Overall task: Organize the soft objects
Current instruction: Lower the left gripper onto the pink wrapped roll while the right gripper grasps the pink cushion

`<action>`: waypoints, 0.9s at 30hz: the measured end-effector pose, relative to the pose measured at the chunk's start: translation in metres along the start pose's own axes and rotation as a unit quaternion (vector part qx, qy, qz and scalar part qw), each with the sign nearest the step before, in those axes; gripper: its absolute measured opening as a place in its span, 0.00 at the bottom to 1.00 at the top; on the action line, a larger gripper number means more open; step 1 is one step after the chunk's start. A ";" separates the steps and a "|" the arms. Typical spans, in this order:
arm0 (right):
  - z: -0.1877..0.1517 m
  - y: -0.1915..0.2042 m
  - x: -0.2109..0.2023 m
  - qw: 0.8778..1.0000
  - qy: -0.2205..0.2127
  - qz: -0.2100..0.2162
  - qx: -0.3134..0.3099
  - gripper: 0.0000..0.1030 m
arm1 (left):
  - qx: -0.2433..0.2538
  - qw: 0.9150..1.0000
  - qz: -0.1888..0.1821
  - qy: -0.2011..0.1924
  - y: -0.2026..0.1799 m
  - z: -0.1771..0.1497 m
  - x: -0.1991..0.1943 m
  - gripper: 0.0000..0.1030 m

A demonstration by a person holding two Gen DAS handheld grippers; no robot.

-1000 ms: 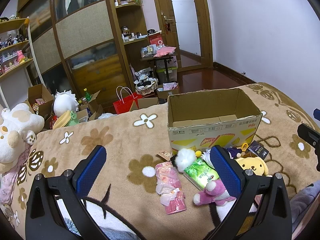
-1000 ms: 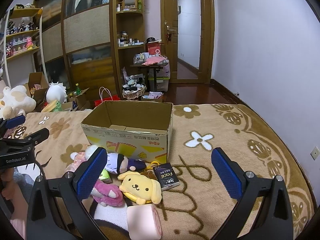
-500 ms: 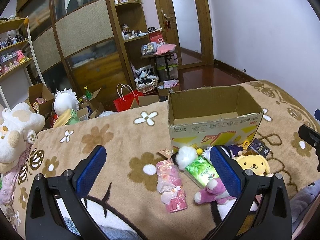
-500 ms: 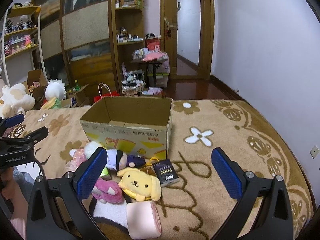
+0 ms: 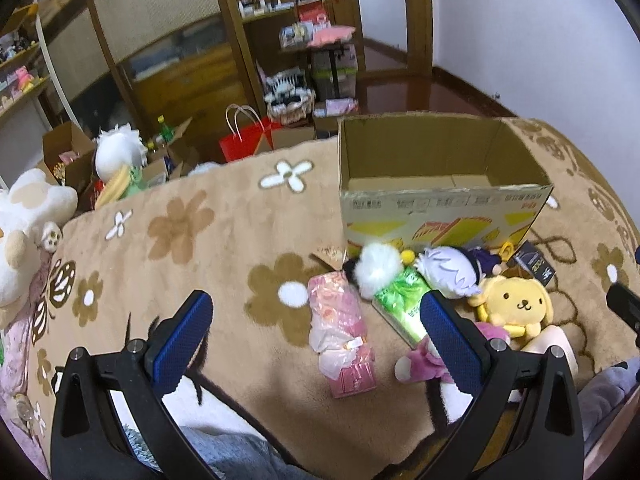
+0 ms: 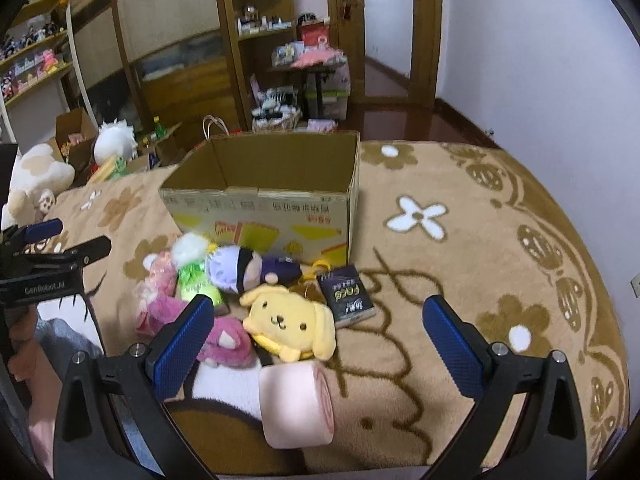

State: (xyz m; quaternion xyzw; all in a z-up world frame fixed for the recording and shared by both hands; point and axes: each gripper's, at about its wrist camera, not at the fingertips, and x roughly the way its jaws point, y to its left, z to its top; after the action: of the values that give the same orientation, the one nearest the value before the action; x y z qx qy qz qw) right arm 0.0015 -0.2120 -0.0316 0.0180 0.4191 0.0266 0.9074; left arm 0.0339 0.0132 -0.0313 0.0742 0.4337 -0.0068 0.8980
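An open, empty cardboard box (image 5: 440, 204) (image 6: 260, 208) stands on the flowered blanket. In front of it lies a heap of soft things: a pink packet (image 5: 344, 336), a green packet (image 5: 400, 304), a white pompom (image 5: 378, 270), a purple-haired doll (image 5: 452, 272) (image 6: 240, 268), a yellow dog plush (image 5: 512, 308) (image 6: 290, 322), a pink plush (image 6: 226, 340) and a pink roll (image 6: 296, 404). My left gripper (image 5: 316, 340) is open and empty above the pink packet. My right gripper (image 6: 316, 344) is open and empty above the yellow dog and the roll.
A small black packet (image 6: 348, 294) lies by the box's right corner. A big white plush (image 5: 24, 232) sits at the blanket's left edge. Beyond the blanket are a red bag (image 5: 244, 142), cardboard boxes, wooden cabinets and a door. Bare blanket (image 6: 480, 240) spreads to the right.
Both grippers have tilted down and moved closer to the heap of soft things. Both stay open and empty.
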 end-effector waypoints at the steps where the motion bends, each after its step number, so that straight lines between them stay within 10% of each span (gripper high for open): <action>1: -0.001 0.000 0.003 1.000 0.008 0.001 0.001 1.00 | 0.001 1.000 0.002 0.009 -0.001 0.002 0.005 0.99; 27: -0.029 0.004 0.085 0.979 0.203 0.030 -0.008 0.97 | -0.021 0.984 0.008 0.176 -0.003 0.007 0.111 0.99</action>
State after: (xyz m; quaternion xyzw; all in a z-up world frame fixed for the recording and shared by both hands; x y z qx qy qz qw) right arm 0.0344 -0.2024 -0.1146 0.0178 0.5934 0.0599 0.8025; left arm 0.1079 0.0148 -0.1140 0.0584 0.5843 0.0225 0.8091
